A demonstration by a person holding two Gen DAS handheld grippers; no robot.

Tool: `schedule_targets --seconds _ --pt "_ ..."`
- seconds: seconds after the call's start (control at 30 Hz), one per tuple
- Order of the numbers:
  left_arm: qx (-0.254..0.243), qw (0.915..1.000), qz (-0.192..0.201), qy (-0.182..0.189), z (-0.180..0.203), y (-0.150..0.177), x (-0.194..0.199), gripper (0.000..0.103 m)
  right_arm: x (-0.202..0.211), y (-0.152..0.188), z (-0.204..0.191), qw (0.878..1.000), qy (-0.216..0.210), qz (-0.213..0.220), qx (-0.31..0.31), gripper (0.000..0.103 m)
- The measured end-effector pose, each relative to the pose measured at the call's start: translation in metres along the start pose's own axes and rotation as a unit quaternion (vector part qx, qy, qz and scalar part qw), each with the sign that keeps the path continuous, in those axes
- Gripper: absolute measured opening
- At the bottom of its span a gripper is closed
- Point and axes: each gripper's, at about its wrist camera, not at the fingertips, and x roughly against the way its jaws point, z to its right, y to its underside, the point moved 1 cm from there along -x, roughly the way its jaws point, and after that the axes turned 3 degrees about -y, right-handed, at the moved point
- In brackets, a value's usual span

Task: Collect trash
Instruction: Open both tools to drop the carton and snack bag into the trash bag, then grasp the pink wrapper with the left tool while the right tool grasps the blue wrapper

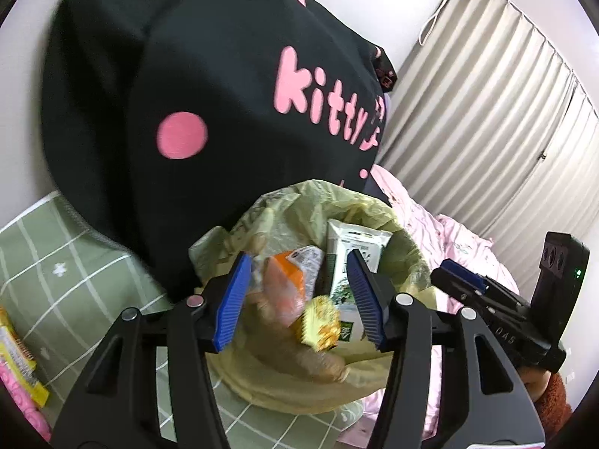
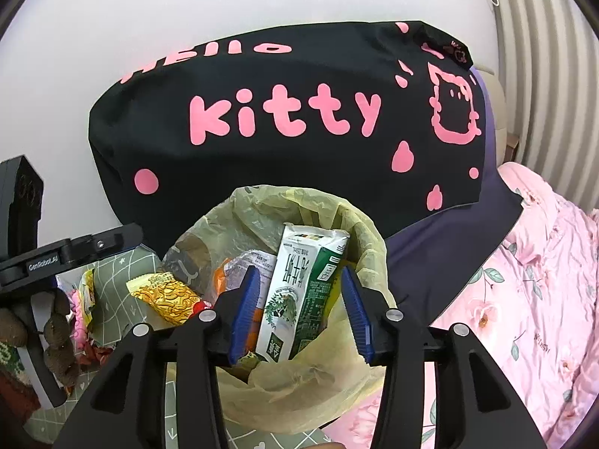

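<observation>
Even, soft daylight; no hard shadows or glare. Strong fisheye bending, dark corner vignette. Left wrist view motion-blurred, yellow wrapper (image 1: 321, 322) smeared; right wrist view sharp.

Both grippers: black plastic linkage arms, round silver pivot screws, ribbed blue finger pads (image 1: 229, 299); brown fuzzy sleeve (image 1: 554, 400).

The left claw (image 1: 297, 301) pointed downward with its blue pads (image 1: 228, 303) spread apart, pressing on nothing. The right claw (image 2: 301, 312) sat just beside it at a like tilt, its pads (image 2: 243, 314) likewise parted and gripping nothing.
</observation>
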Motion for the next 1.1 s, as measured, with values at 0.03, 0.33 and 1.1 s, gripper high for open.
schedule_targets --seconds 0.03,0.33,1.1 --pt "-0.002 1.0 0.003 -0.007 -0.002 0.002 0.005 0.053 0.0 0.0 -0.001 1.0 0.0 0.001 0.0 0.043" --pt "-0.02 0.9968 0.027 -0.073 -0.026 0.031 0.054 0.053 0.003 0.002 -0.044 0.998 -0.045 0.014 0.042 0.045" --pt "0.195 0.9211 0.072 -0.329 -0.207 0.169 0.226 0.053 -0.057 0.038 -0.19 0.961 -0.219 -0.077 0.152 0.049"
